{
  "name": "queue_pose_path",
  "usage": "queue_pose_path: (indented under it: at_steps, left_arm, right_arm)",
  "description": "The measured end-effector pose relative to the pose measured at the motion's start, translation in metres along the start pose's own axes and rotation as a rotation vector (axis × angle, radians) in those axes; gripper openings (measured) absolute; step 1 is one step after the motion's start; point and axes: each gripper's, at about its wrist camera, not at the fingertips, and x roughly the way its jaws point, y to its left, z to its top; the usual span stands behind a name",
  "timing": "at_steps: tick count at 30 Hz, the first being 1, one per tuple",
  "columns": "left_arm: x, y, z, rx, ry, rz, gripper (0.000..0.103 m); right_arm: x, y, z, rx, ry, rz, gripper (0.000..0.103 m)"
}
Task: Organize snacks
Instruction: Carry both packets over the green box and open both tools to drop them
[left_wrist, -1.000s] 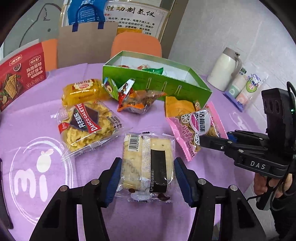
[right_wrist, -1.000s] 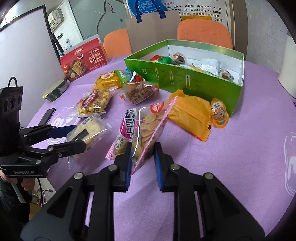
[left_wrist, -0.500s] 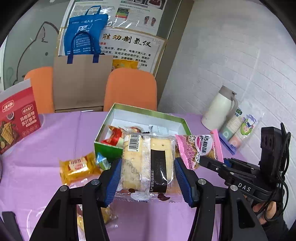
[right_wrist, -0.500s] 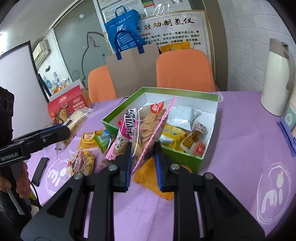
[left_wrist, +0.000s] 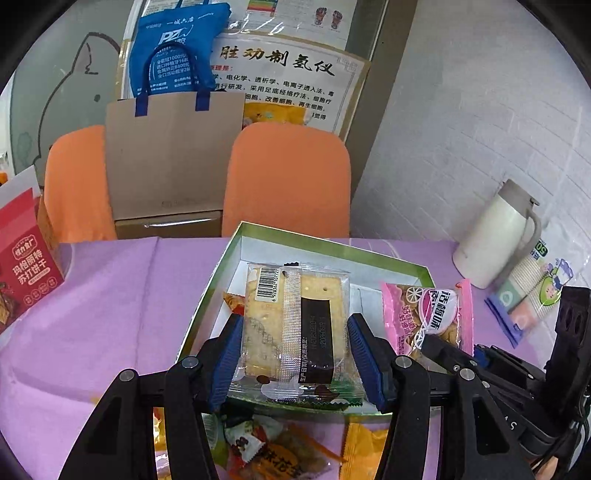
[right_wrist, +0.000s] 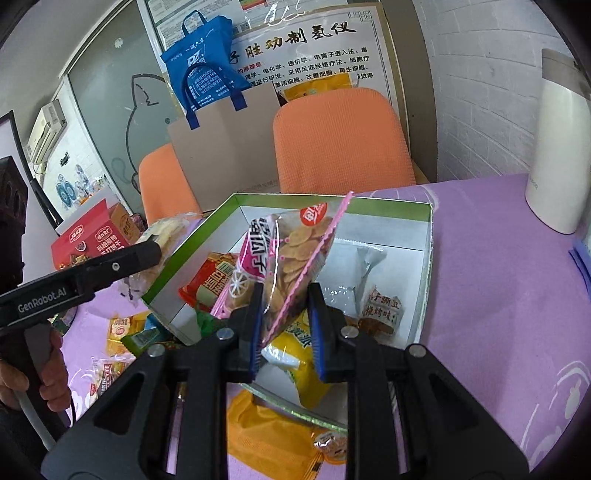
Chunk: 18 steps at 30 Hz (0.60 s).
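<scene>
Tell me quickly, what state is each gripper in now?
Left tongs: closed on the cracker pack.
Right tongs: closed on the pink chip bag.

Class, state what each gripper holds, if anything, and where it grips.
Left gripper holds the cracker packet by its two side edges. Right gripper pinches the pink chip bag at its lower end.

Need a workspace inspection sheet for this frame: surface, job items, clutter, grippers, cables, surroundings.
Surface: purple tablecloth, printed white logos.
Job's things: green box open, several snacks inside; more packets loose on the cloth in front of it.
Clutter: white jug, red cracker carton.
Grippers: left gripper shut on cracker pack; right gripper shut on pink chip bag; both over the box.
Cables: nothing seen.
Surroundings: orange chairs, wall poster.
</scene>
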Motion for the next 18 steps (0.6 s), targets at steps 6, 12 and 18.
queue_pose_path:
  at_steps: [6,12,18]
  left_arm:
    - [0.028,0.007,-0.001,-0.011,0.02,0.028,0.081]
    - [0.027,0.013,-0.013,-0.001,-0.002,0.097,0.099]
    - [0.008,0.011,-0.02,-0.005,-0.008,0.1,0.099]
  right_arm:
    - [0.042,-0.002,-0.002,-0.073,0.06,-0.072,0.055]
    - [0.026,-0.005,-0.012,-0.128,-0.029,-0.123,0.082]
    - [0.003,-0.002,-0.011,-0.109,-0.039,-0.106,0.082]
